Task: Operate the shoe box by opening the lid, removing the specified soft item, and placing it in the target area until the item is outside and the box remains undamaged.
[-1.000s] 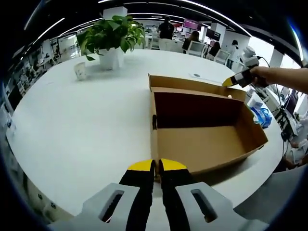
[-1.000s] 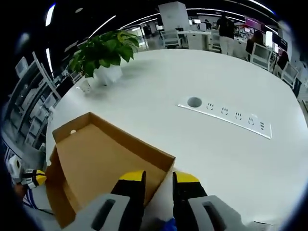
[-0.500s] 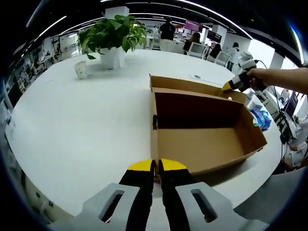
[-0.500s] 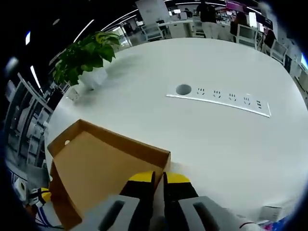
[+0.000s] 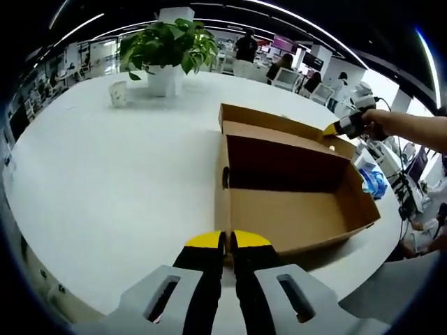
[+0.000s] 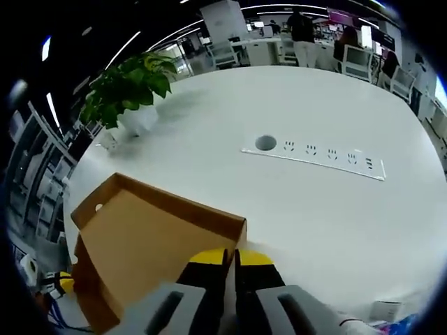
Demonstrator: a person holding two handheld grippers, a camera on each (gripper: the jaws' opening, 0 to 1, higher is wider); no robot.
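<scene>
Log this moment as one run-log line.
lid: open | box: interior looks empty | left hand-held gripper: shut at box's near edge | right hand-held gripper: shut on lid corner

No text, label or number can be read anywhere.

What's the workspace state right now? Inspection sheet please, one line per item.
Surface: round white table, with an inset socket strip.
Job's things: brown shoe box lies open, lid raised; interior looks bare, no soft item seen inside.
Clutter: potted plant, small cup, blue item past the box.
Grippers: left claw shut at the box's near wall; right claw shut on the lid's corner.
Cables: some past the table's edge.
Surroundings: open office, people at desks.
</scene>
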